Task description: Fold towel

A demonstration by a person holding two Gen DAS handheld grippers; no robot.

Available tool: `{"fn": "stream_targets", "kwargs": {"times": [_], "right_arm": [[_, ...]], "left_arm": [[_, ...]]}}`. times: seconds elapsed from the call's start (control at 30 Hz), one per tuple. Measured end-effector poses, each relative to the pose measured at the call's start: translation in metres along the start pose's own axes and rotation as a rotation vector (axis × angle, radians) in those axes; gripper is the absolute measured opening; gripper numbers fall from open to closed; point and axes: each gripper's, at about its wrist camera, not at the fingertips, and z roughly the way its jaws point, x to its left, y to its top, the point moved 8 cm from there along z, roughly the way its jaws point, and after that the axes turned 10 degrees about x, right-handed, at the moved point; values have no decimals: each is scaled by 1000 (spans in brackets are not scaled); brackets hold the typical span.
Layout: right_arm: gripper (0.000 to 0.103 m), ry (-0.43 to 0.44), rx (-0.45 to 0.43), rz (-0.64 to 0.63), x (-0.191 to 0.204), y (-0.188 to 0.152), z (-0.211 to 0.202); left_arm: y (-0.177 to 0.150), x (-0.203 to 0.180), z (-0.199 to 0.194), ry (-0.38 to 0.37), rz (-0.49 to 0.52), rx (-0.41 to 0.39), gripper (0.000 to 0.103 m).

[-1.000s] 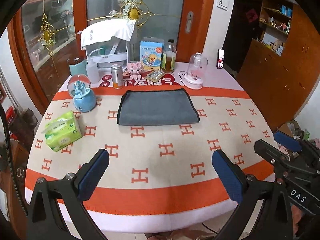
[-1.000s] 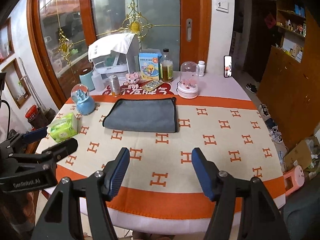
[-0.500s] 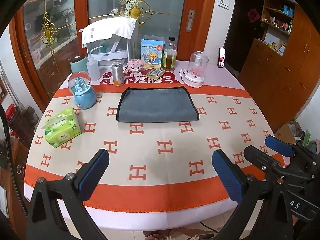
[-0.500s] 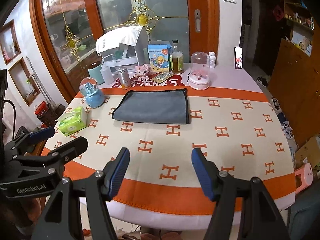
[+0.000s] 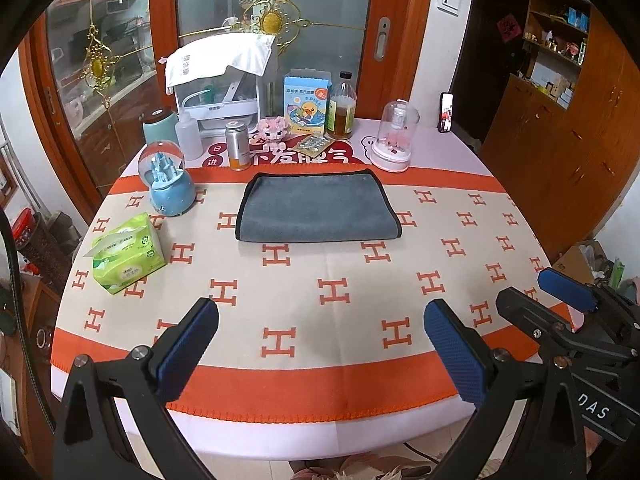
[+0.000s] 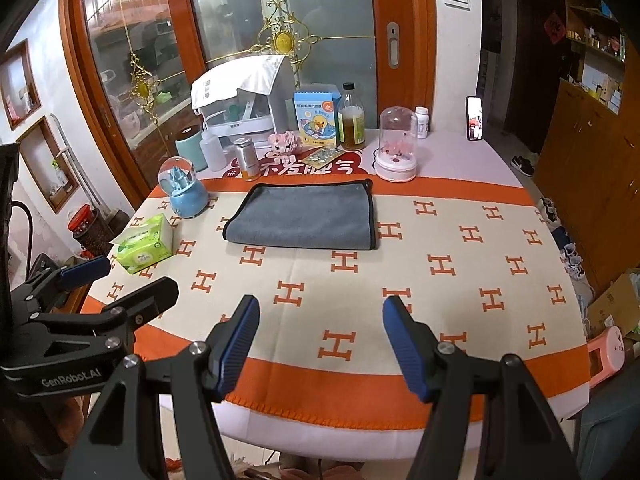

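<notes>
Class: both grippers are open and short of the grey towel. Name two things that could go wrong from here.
1. The snow globe stands close beside the towel; the left gripper could knock it over.
2. The towel lies on a loose tablecloth; the right gripper might pinch both together.

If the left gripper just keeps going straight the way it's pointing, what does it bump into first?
Probably the bare tablecloth first. The left gripper is open, pointing across the table toward the grey towel, with nothing between them. Depth is hard to judge, though.
</notes>
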Motion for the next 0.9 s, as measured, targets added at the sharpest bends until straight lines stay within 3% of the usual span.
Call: {"fn": "stream_targets", "kwargs": {"times": [0.9], "right_arm": [[65, 0, 3, 5, 4, -2, 1]], "left_arm": [[-3, 10, 5, 13, -2, 19, 102]]}}
